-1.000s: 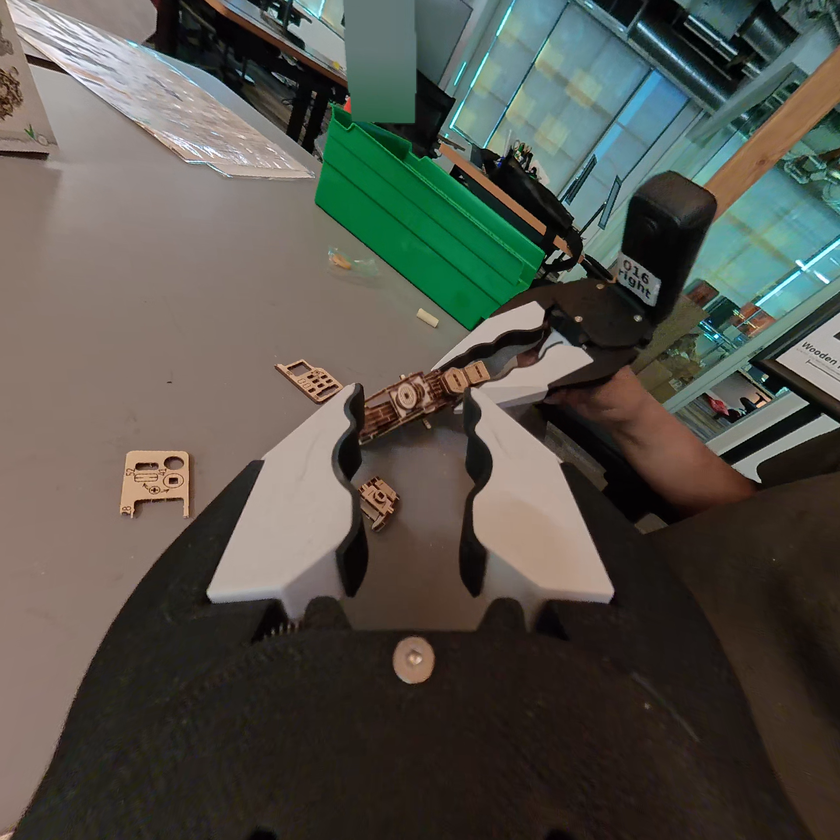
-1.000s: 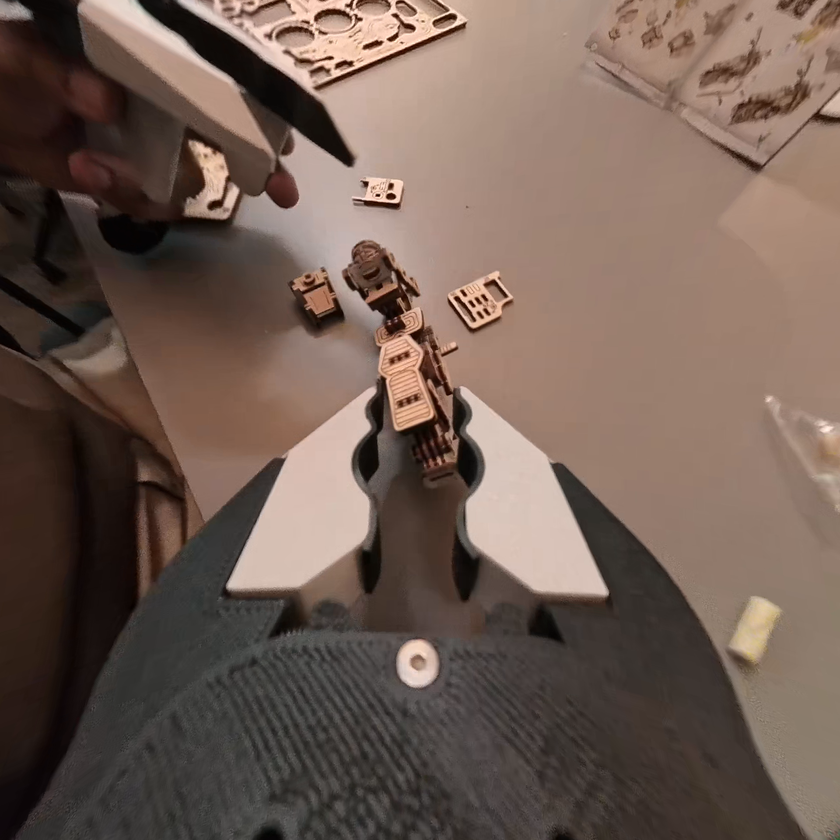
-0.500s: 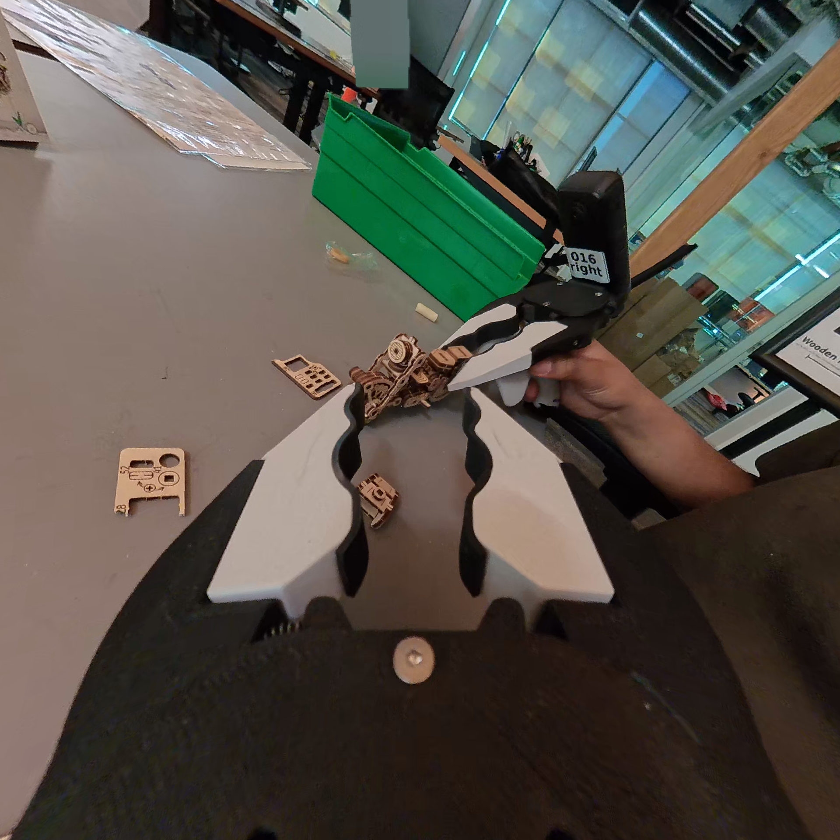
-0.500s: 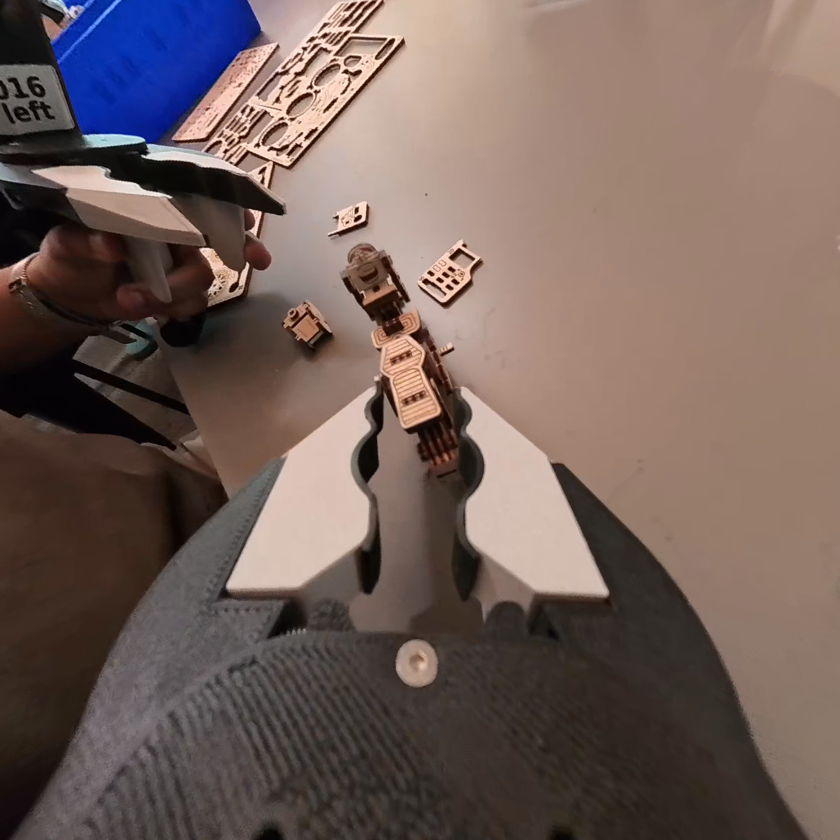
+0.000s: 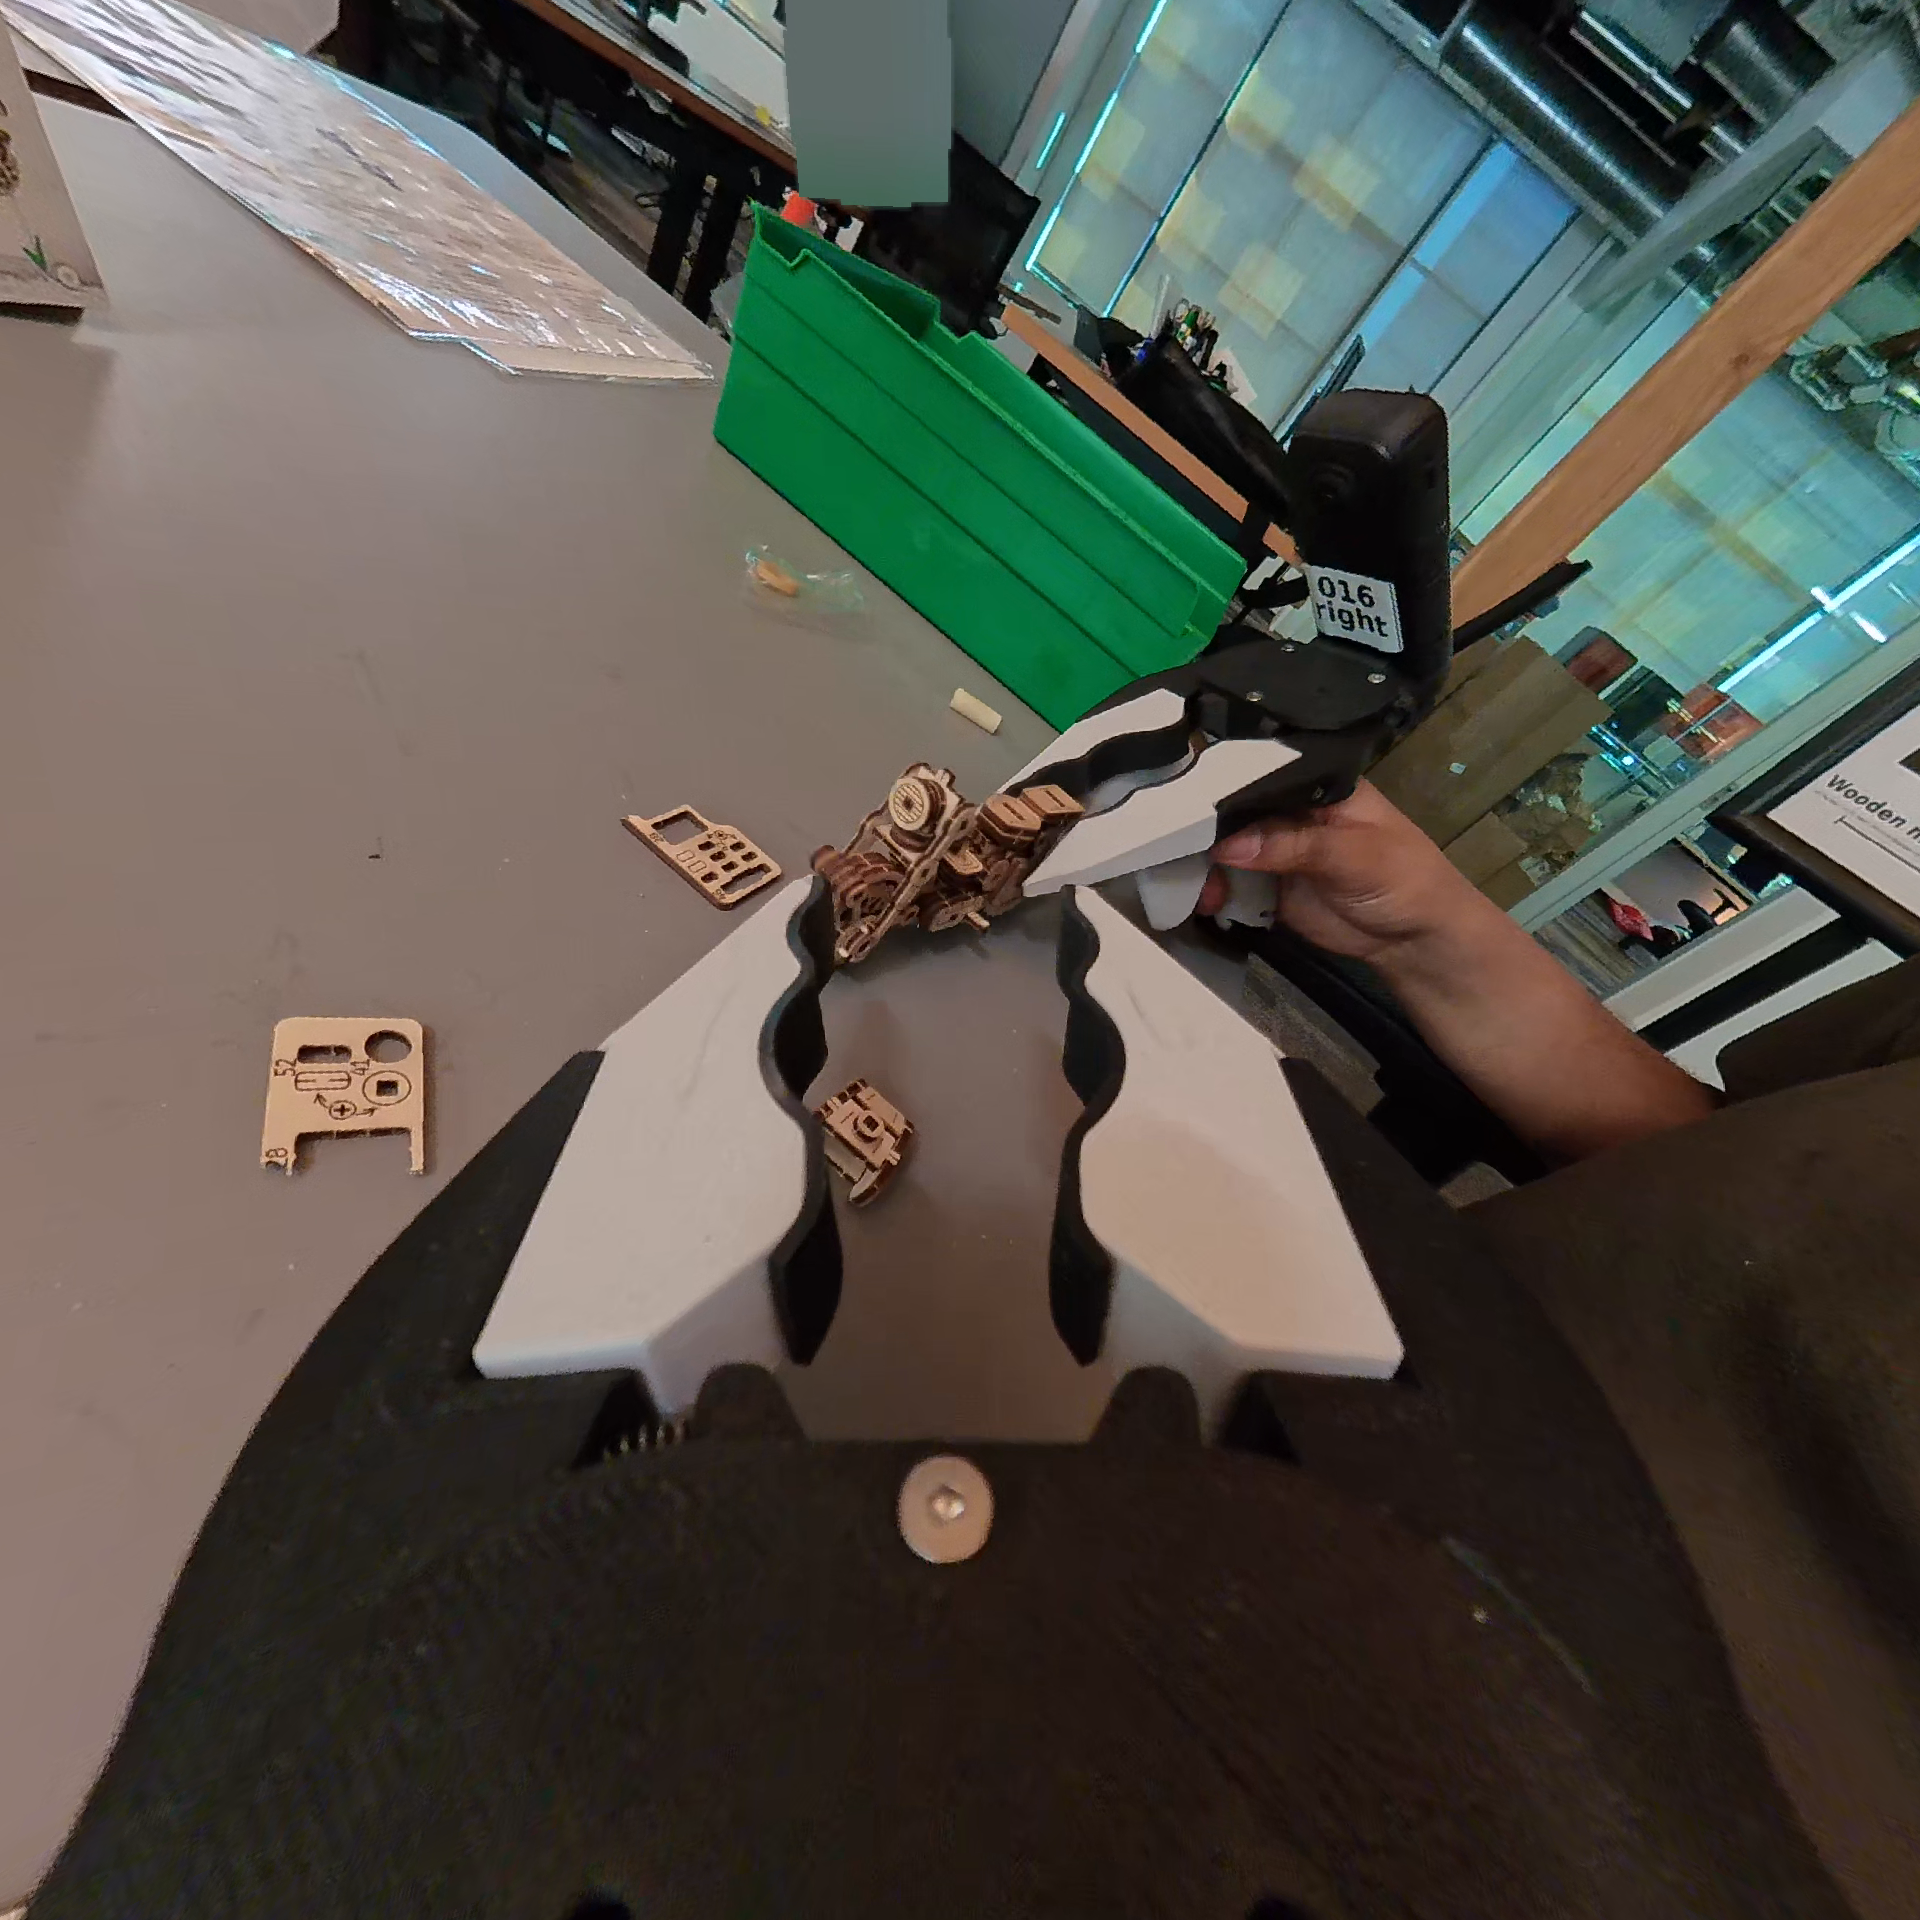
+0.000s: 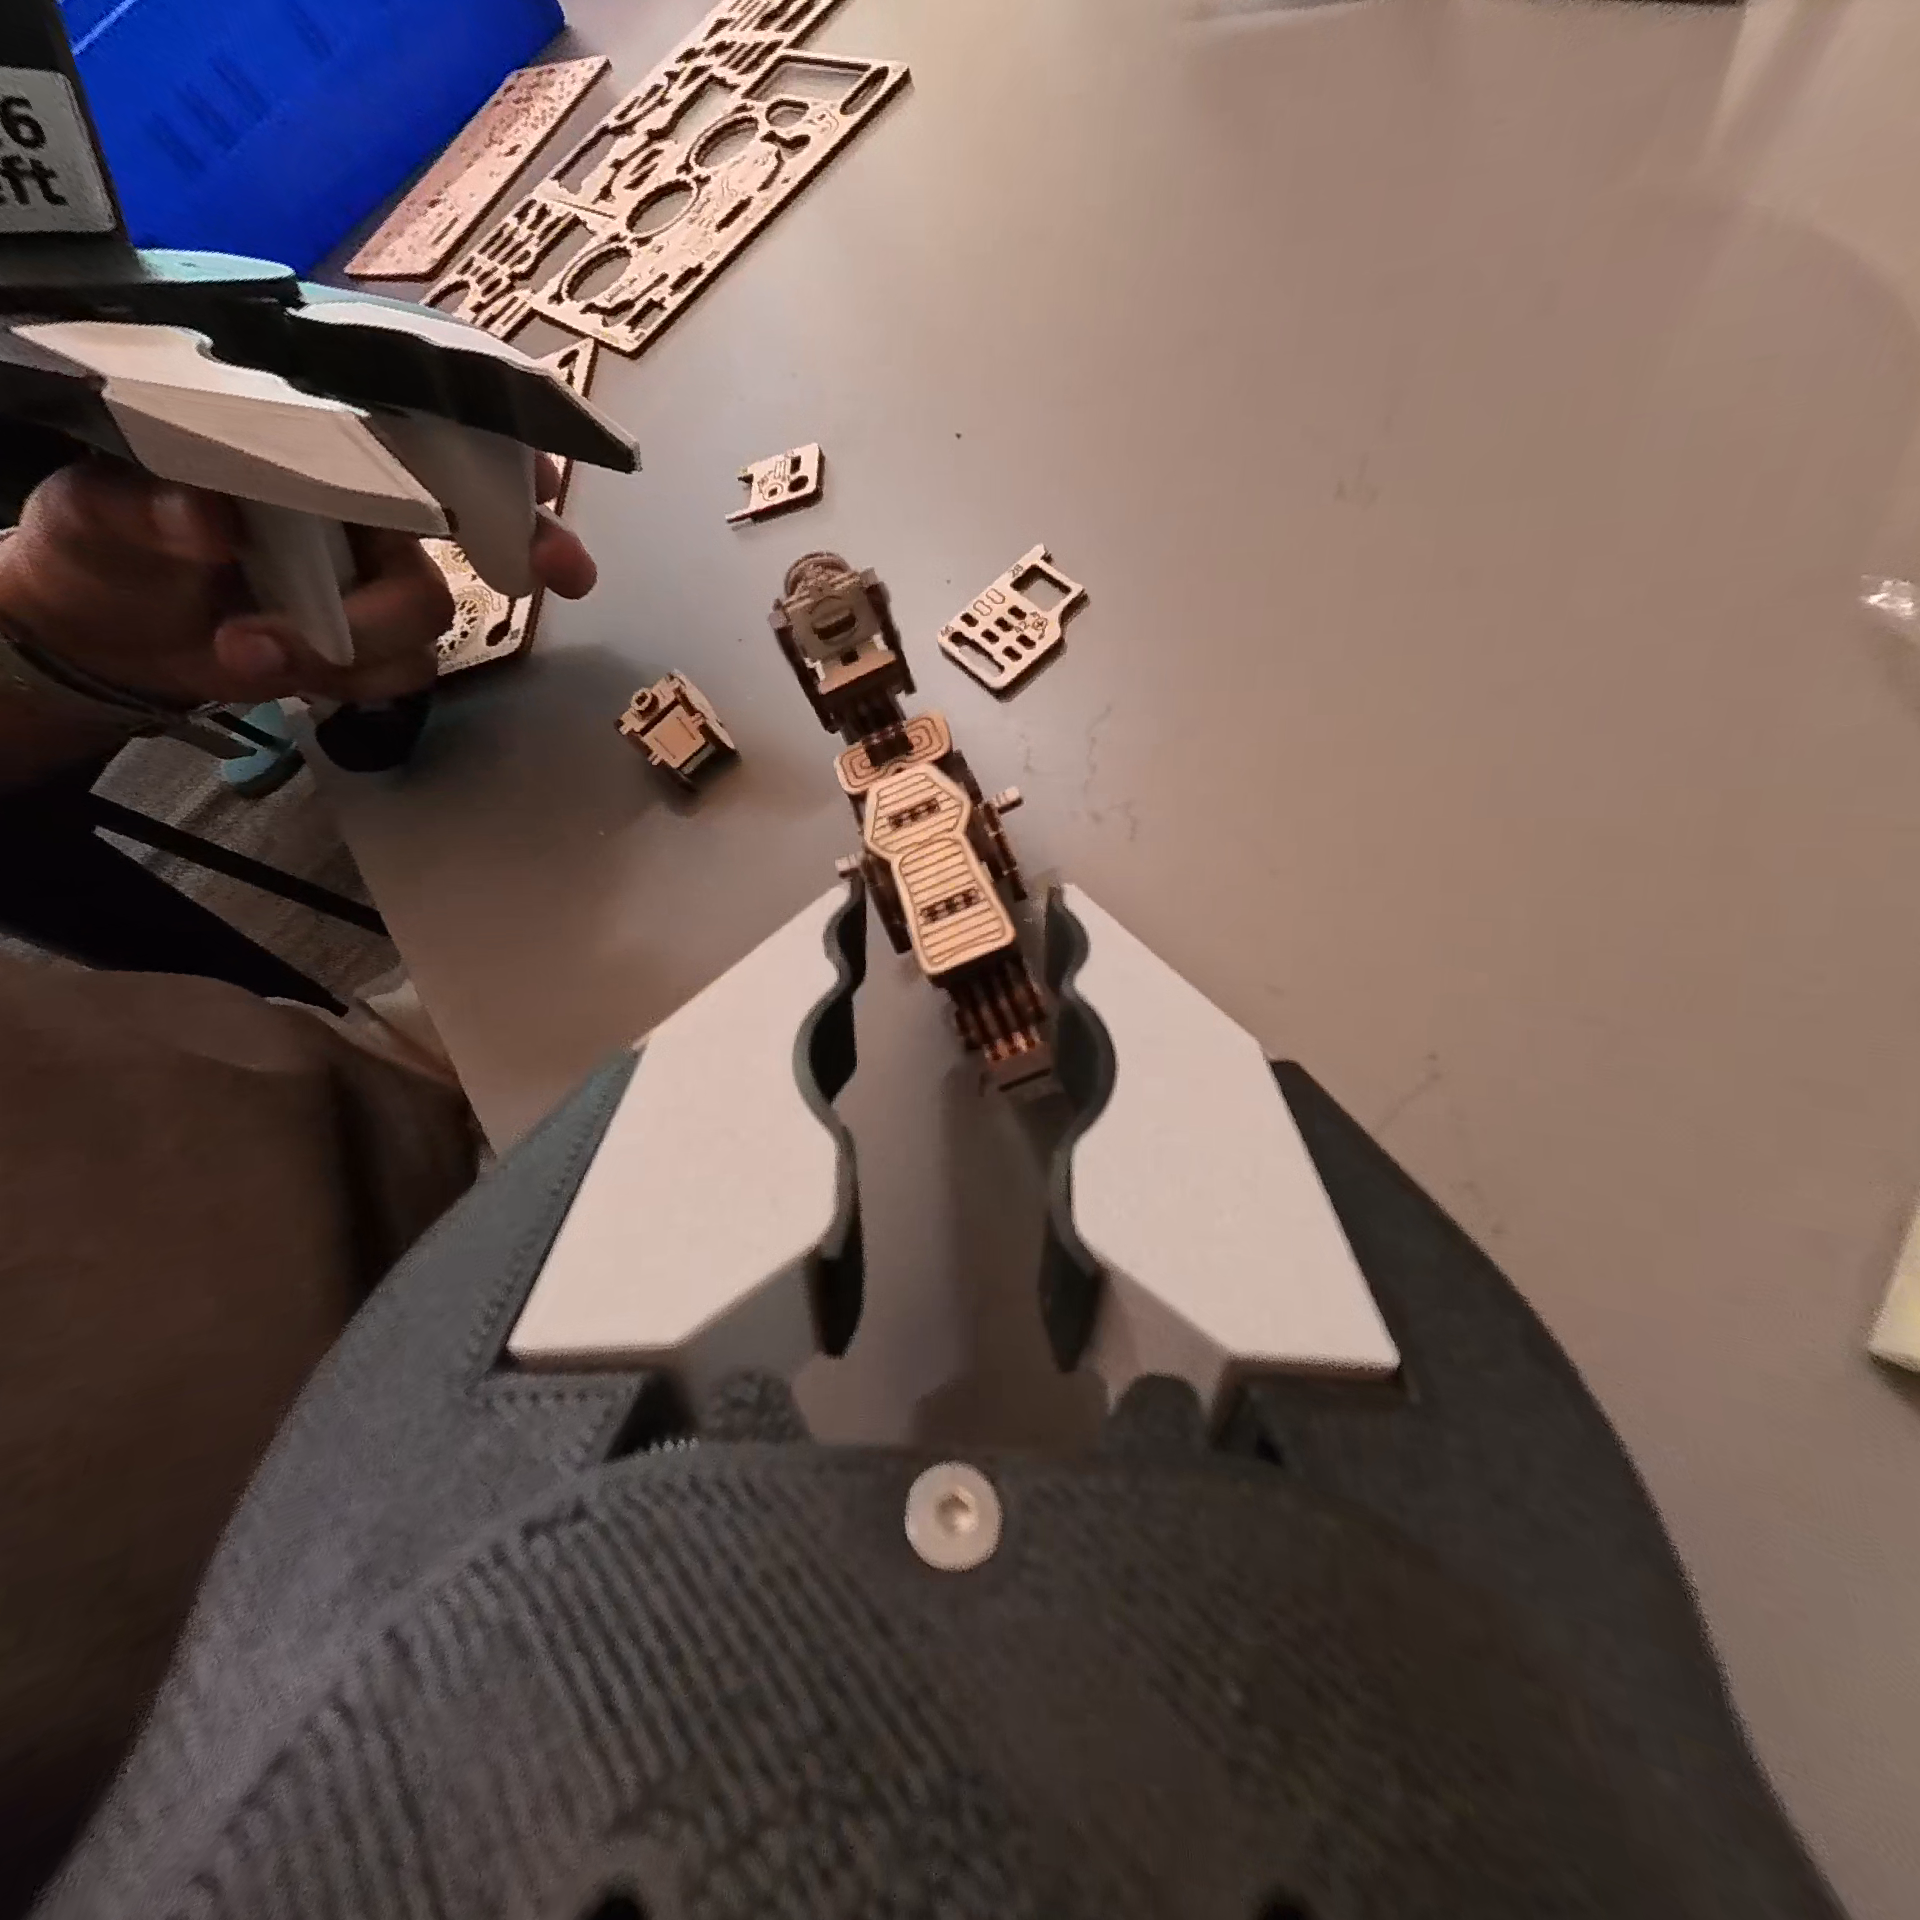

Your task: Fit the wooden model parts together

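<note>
My right gripper (image 6: 954,914) is shut on the rear of a partly built wooden model (image 6: 935,883), a motorcycle-like piece. It holds the model tilted, front end down near the grey table (image 6: 1455,520). In the left wrist view the model (image 5: 925,852) sits just beyond my left fingertips, with the right gripper (image 5: 1029,831) holding it from the right. My left gripper (image 5: 945,914) is open and empty, above a small assembled wooden part (image 5: 862,1138) that lies on the table. That part (image 6: 675,732) lies left of the model in the right wrist view.
Two flat cut-out wooden pieces (image 5: 348,1091) (image 5: 707,854) lie on the table to the left. Wooden part sheets (image 6: 707,197) and a blue bin (image 6: 291,104) lie farther off. A green bin (image 5: 966,499), a small plastic bag (image 5: 800,577) and a white stub (image 5: 975,710) are at the back. About 12 cm separates my left fingertips from my right.
My right gripper has turned the model from lying sideways to upright and brought its front end down toward the table. My left gripper stayed open, and drew back from the model.
</note>
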Demonstrator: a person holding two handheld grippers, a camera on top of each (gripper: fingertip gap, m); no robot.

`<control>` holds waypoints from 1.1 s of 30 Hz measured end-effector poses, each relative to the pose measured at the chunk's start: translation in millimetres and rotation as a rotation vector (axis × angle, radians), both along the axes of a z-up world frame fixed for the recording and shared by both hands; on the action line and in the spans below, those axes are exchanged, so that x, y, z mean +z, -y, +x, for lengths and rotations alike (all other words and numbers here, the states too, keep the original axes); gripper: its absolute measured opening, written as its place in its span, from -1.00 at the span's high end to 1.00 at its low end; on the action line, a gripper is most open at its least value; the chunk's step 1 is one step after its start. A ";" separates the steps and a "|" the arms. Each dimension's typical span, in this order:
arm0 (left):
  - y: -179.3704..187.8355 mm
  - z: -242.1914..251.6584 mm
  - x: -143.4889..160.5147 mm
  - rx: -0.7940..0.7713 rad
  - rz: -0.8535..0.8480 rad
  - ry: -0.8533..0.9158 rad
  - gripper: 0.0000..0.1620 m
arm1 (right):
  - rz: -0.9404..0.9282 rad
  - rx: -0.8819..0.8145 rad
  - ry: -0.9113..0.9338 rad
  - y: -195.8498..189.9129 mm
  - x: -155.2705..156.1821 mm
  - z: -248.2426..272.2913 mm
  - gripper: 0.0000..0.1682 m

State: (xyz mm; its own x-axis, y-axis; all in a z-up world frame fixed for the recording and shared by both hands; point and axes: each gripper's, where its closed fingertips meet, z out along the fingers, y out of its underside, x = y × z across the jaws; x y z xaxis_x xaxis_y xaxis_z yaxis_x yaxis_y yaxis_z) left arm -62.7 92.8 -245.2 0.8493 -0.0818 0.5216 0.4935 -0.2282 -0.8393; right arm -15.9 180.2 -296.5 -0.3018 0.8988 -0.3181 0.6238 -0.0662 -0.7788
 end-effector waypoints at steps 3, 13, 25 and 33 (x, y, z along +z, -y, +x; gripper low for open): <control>0.0 -0.1 -0.1 0.000 0.000 0.003 0.50 | 0.010 -0.001 0.003 -0.5 -1.5 -0.1 0.59; 0.2 0.2 -0.4 -0.003 -0.001 0.004 0.51 | 0.015 -0.002 -0.006 -0.9 0.4 -0.4 0.57; 0.0 0.9 -0.6 -0.005 -0.002 0.003 0.50 | 0.031 -0.004 -0.010 -1.3 0.0 -0.8 0.52; -0.1 1.5 -0.9 -0.008 -0.003 0.004 0.51 | 0.050 0.012 -0.021 1.6 1.7 -0.6 0.53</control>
State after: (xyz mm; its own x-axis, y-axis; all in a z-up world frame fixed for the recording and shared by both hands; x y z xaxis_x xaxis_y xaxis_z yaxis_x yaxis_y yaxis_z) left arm -61.3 92.9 -246.0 0.8466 -0.0869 0.5250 0.4947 -0.2350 -0.8367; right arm -16.6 178.6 -294.8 -0.3191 0.9096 -0.2660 0.6076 -0.0190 -0.7940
